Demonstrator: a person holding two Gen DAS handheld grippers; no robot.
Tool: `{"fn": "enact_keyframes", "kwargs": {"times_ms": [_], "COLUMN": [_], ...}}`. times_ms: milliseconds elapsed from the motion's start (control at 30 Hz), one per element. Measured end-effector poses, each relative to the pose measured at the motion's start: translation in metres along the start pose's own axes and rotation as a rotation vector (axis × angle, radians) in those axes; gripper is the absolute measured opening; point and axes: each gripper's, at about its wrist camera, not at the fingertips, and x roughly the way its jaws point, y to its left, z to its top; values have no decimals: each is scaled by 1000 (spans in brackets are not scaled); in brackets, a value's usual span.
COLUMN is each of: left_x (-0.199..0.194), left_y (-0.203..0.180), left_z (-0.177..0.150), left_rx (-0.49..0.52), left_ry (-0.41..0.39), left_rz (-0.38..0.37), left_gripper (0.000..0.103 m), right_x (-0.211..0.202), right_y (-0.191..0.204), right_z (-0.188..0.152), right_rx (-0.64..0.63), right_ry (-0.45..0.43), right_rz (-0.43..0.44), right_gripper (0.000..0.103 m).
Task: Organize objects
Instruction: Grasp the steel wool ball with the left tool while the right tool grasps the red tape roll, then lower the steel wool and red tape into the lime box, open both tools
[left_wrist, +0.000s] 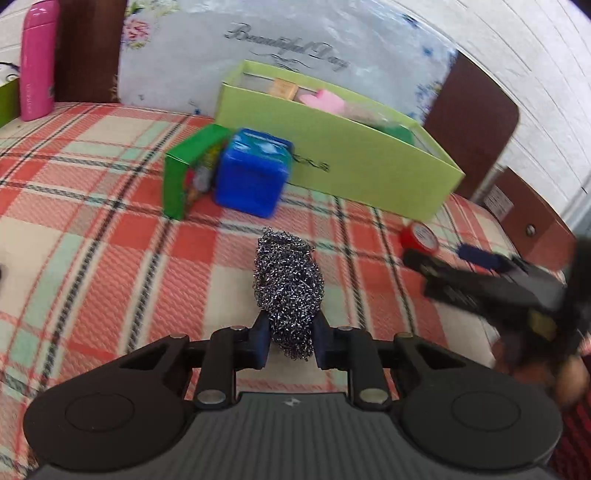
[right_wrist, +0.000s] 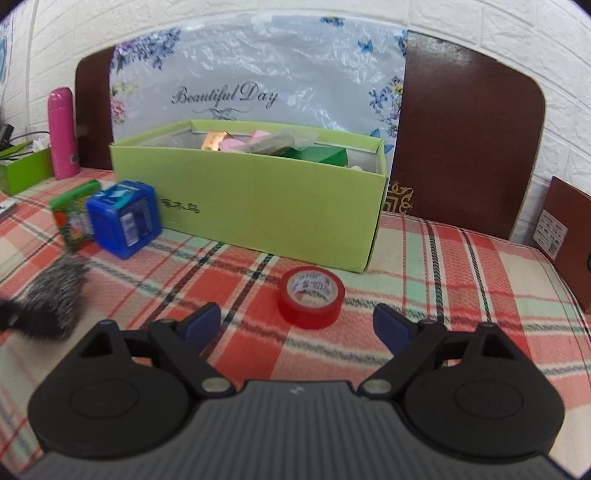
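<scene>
1. The left gripper (left_wrist: 290, 341) is pinching the scourer (left_wrist: 288, 288), which is lying on the blanket (left_wrist: 110, 258); springy wire may be slipping free.
2. The right gripper (right_wrist: 295, 326) is gaping wide behind the tape (right_wrist: 311, 297), risking nudging it.

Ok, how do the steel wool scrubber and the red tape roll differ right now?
The steel wool scrubber is a grey, wiry, irregular ball; the red tape roll is a smooth ring lying flat. The left gripper pinches the scrubber between its blue pads, while the tape roll sits free just ahead of the open right gripper. Both are on the plaid cloth, outside the green box.
</scene>
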Motion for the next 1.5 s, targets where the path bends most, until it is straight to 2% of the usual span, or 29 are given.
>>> {"fn": "enact_keyframes", "kwargs": {"times_ms": [67, 100, 167, 333, 433, 533, 567, 600, 700, 733, 767, 800, 867, 933, 1000, 1167, 1233, 1267, 1400, 1500], "left_x": [1, 1, 1, -1, -1, 0, 2, 4, 12, 14, 16, 15, 15, 14, 15, 20, 23, 24, 17, 6], "left_y": [-4, -6, -9, -17, -26, -28, -28, -29, -29, -29, -29, -29, -29, -28, -26, -24, -26, -27, -32, -37], "left_z": [-2, -2, -2, -3, -3, 1, 4, 6, 13, 14, 15, 15, 13, 12, 13, 12, 12, 12, 17, 28], "left_rx": [7, 13, 26, 52, 65, 43, 33, 23, 23, 30, 37, 42, 45, 42, 36, 34, 55, 63, 78, 88], "left_ry": [6, 8, 10, 25, 16, -31, -37, -45, -50, -37, -28, -26, -25, -32, -29, -14, 12, 15, 2, -40], "left_rz": [-14, -16, -20, -58, -41, -7, 2, 11, 29, 27, 21, 17, 18, 24, 27, 16, -7, -7, -25, -52], "left_gripper": [23, 23, 23, 23, 23, 45, 57, 60, 58, 55, 45, 43, 43, 46, 50, 50, 38, 38, 36, 36], "right_x": [15, 20, 25, -1, -24, -45, -50, -54, -59, -58, -58, -58, -60, -60, -59, -54, -51, -49, -51, -59], "right_y": [-2, -3, -6, -1, 6, 12, 14, 15, 18, 18, 18, 18, 18, 19, 19, 19, 19, 19, 19, 16], "right_z": [3, 4, 4, -8, -19, -31, -34, -36, -39, -38, -38, -37, -37, -36, -36, -35, -35, -35, -33, -23], "right_rx": [9, 18, 41, 45, 9, -19, -18, -13, -1, 6, 13, 17, 16, 13, 11, 16, 19, 19, 24, 28], "right_ry": [12, 18, 44, 52, 69, 68, 68, 67, 62, 64, 64, 68, 60, 58, 55, 62, 72, 79, 76, 35], "right_rz": [-12, -14, -9, 65, 115, 146, 158, 162, 154, 153, 151, 153, 155, 152, 151, 151, 154, 160, 166, 182], "right_gripper": [79, 66, 45, 45, 45, 45, 45, 45, 46, 46, 46, 46, 46, 51, 51, 51, 51, 46, 46, 45]}}
